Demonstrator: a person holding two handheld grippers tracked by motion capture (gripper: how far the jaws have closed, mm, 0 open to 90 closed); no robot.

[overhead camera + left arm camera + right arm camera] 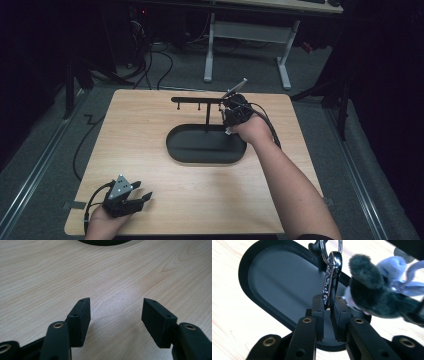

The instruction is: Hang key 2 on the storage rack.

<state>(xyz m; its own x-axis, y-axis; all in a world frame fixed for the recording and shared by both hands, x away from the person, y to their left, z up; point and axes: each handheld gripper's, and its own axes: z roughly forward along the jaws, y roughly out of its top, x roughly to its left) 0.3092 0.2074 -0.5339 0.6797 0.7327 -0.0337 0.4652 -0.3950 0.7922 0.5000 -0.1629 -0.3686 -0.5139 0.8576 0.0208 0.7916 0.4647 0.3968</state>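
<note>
A black stand (198,100) with a crossbar and small hooks rises from a black oval tray (205,147) at mid-table. My right gripper (226,111) is at the crossbar's right end. In the right gripper view my right gripper (329,306) is shut on a silver metal clip (332,275) that hangs upright from a ring beside a black hook (313,247). A dark grey plush toy (372,292) with a pale blue ribbon (402,277) dangles to the right of the clip. My left gripper (145,198) rests near the front left corner, open (116,307), with only bare wood between its jaws.
The wooden table top (150,125) is bare around the tray (284,287). A white-legged desk (247,35) and cables (150,65) stand on the floor behind the table. Metal rails (35,170) run along both sides.
</note>
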